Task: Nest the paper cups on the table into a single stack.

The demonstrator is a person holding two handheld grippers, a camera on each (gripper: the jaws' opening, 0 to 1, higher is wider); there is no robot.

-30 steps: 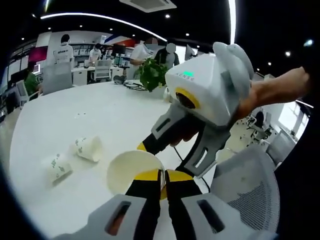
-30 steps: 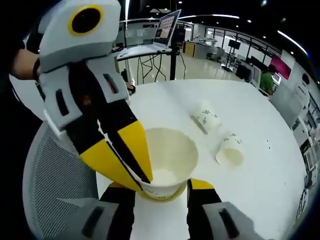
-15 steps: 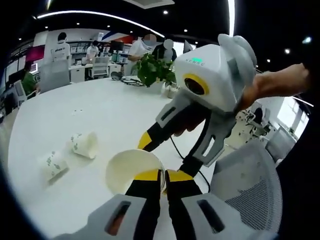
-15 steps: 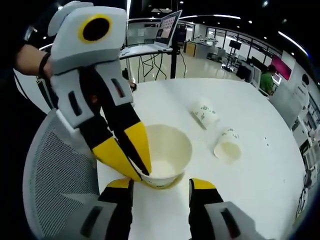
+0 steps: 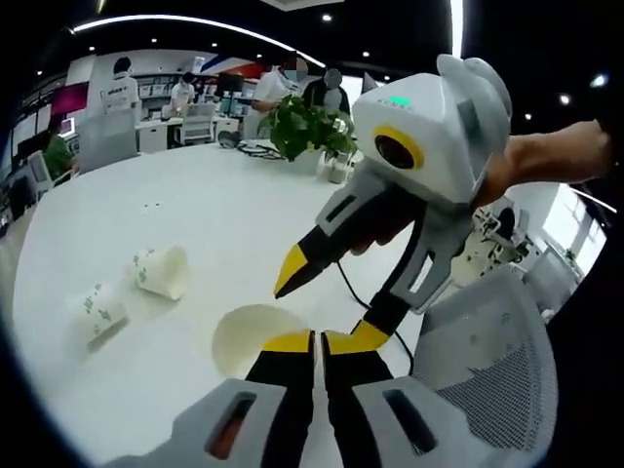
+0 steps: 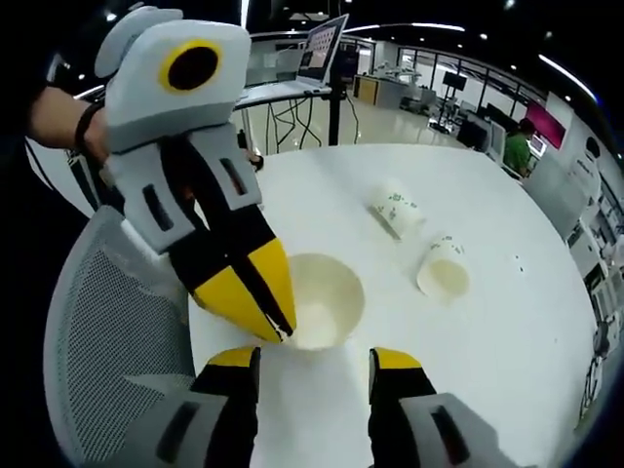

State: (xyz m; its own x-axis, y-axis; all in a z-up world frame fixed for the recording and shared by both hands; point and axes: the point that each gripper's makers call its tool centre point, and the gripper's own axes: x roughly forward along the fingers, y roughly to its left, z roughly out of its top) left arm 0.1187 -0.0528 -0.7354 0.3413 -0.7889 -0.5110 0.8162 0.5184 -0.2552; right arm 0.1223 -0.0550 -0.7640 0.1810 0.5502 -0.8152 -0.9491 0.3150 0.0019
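Left gripper (image 5: 314, 343) pinches the near rim of an upright paper cup (image 6: 320, 312) standing on the white table (image 5: 195, 224). Right gripper (image 6: 314, 359) hangs just behind it, jaws apart and gripping nothing. Two other cups (image 6: 395, 212) (image 6: 444, 273) lie tipped over farther across the table.

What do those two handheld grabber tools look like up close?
Both grippers, left and right, have light grey bodies, black jaws with yellow tips, and a yellow-ringed round lens. The right one shows a green light on top. A dark band circles the wrist behind the left one.
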